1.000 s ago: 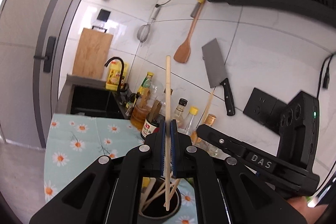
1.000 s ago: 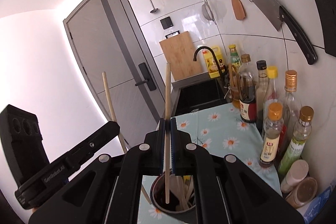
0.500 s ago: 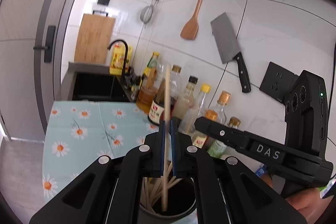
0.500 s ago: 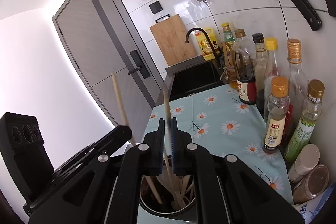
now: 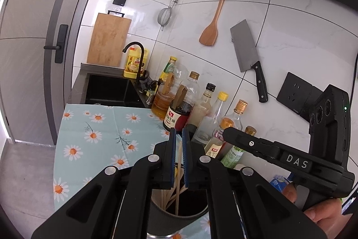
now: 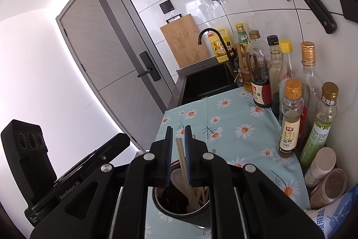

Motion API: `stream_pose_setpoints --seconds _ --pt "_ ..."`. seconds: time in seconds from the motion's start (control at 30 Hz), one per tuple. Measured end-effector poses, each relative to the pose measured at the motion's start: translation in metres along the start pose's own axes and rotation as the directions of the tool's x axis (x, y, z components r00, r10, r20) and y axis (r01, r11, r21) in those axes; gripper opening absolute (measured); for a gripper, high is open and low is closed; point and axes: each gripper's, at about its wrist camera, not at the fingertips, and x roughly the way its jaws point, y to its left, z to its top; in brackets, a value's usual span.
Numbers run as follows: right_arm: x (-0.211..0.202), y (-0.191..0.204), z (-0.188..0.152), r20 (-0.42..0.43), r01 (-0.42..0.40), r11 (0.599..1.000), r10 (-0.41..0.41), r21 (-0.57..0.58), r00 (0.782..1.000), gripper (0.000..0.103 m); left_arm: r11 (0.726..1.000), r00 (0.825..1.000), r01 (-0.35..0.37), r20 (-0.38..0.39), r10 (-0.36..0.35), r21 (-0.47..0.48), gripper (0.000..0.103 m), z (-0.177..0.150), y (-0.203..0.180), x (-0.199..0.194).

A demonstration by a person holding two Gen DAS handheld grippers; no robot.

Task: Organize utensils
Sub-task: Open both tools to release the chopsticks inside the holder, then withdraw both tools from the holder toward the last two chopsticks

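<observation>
A dark round utensil holder (image 5: 185, 215) stands on the daisy cloth right under both grippers and holds several wooden chopsticks. My left gripper (image 5: 177, 133) hangs over it with its jaws a narrow crack apart. A chopstick (image 5: 178, 171) stands loose in the holder below that gap. In the right wrist view the holder (image 6: 179, 212) also holds a pale spoon (image 6: 177, 176). My right gripper (image 6: 179, 131) is above it, its jaws opening. Chopsticks (image 6: 182, 156) rise into the gap and the pads press on none of them.
Several sauce and oil bottles (image 6: 290, 118) line the tiled wall on the right, with jars (image 6: 329, 185) at the near corner. A black sink (image 6: 208, 80) with a tap lies beyond the cloth (image 6: 226, 124). A cleaver (image 5: 246, 48), spatula, strainer and cutting board hang on the wall.
Each gripper held one upright chopstick over the holder. Both chopsticks have slid down into the holder, both pairs of jaws have parted slightly, and both views have tipped downward.
</observation>
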Motion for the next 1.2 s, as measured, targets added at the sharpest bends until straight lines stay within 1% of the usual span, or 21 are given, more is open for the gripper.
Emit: stream_pose_setpoints --seconds 0.03,0.13,0.2,0.23,0.27,0.33,0.4,0.53,0.6,0.67,0.7,0.73,0.83,0.9,0.93,0.97,1.0,1.03,1.1,1.2 --pt "-0.003 0.002 0.000 -0.004 0.002 1.000 -0.002 -0.006 1.000 0.012 1.000 1.000 -0.006 -0.005 0.006 0.002 0.005 0.001 -0.001 -0.003" --pt "-0.011 0.007 0.001 -0.001 -0.009 1.000 0.009 -0.009 1.000 0.012 1.000 1.000 0.018 -0.016 -0.018 -0.014 0.005 0.003 -0.003 -0.012" --pt "-0.019 0.011 0.002 0.005 -0.018 1.000 0.018 -0.008 1.000 0.013 1.000 1.000 0.014 -0.019 -0.014 -0.008 0.005 0.005 -0.007 -0.018" --pt "-0.023 0.013 0.003 0.008 -0.020 1.000 0.020 -0.009 1.000 0.015 1.000 1.000 0.017 -0.025 -0.017 -0.010 0.011 0.007 -0.008 -0.022" --pt "-0.029 0.015 0.003 0.016 -0.017 1.000 0.017 -0.011 1.000 0.017 1.000 1.000 0.015 -0.028 -0.015 -0.013 0.025 0.007 -0.009 -0.025" --pt "-0.037 0.018 0.003 0.020 -0.012 1.000 0.012 -0.011 1.000 0.019 1.000 1.000 -0.005 -0.020 0.005 -0.012 0.027 0.009 -0.013 -0.033" --pt "-0.045 0.021 0.003 0.011 -0.021 1.000 0.022 -0.011 1.000 0.020 1.000 1.000 0.002 -0.027 -0.002 -0.002 0.027 0.009 -0.020 -0.042" --pt "-0.064 0.027 0.001 0.009 -0.019 1.000 0.019 -0.013 1.000 0.033 1.000 1.000 0.000 -0.023 0.000 0.006 0.027 0.008 -0.029 -0.059" --pt "-0.074 0.031 0.000 -0.015 0.009 0.999 -0.010 -0.034 1.000 0.039 1.000 1.000 -0.003 -0.030 0.003 0.014 0.027 0.006 -0.034 -0.068" --pt "-0.084 0.035 -0.002 -0.040 -0.003 0.999 0.001 -0.048 0.999 0.046 1.000 0.999 -0.010 -0.037 0.011 0.027 0.032 0.003 -0.038 -0.080" --pt "-0.088 0.036 -0.003 -0.054 -0.011 0.999 0.008 -0.047 0.999 0.052 0.999 0.999 -0.016 -0.038 0.018 0.034 0.032 0.001 -0.040 -0.084" --pt "-0.091 0.037 -0.005 -0.071 -0.013 0.999 0.010 -0.045 0.997 0.054 0.998 0.998 -0.029 -0.046 0.031 0.047 0.033 -0.001 -0.042 -0.089" --pt "-0.097 0.038 -0.014 -0.139 -0.025 0.999 0.020 -0.035 0.990 0.056 0.998 0.997 -0.039 -0.063 0.042 0.059 0.033 -0.008 -0.044 -0.101" --pt "-0.097 0.036 -0.022 -0.193 -0.017 1.000 0.012 -0.025 0.981 0.057 0.997 0.995 -0.046 -0.083 0.051 0.061 0.038 -0.015 -0.045 -0.108" --pt "-0.096 0.034 -0.027 -0.217 -0.016 1.000 0.012 -0.017 0.976 0.059 0.997 0.994 -0.049 -0.091 0.055 0.060 0.042 -0.019 -0.044 -0.111" --pt "-0.093 0.031 -0.033 -0.260 -0.016 1.000 0.014 -0.002 0.965 0.060 0.997 0.993 -0.054 -0.104 0.060 0.060 0.043 -0.024 -0.044 -0.114" --pt "-0.091 0.029 -0.039 -0.285 -0.012 1.000 0.014 0.006 0.959 0.060 0.996 0.991 -0.057 -0.116 0.064 0.061 0.043 -0.029 -0.043 -0.115" --pt "-0.088 0.026 -0.046 -0.320 -0.010 1.000 0.017 0.023 0.947 0.060 0.996 0.989 -0.060 -0.130 0.067 0.061 0.043 -0.033 -0.042 -0.116" --pt "-0.081 0.022 -0.055 -0.358 -0.018 0.999 0.034 0.046 0.933 0.060 0.997 0.985 -0.063 -0.158 0.071 0.052 0.043 -0.043 -0.039 -0.117" --pt "-0.071 0.016 -0.074 -0.424 0.008 0.998 0.017 0.057 0.906 0.060 0.997 0.978 -0.064 -0.197 0.069 0.031 0.043 -0.060 -0.034 -0.118"
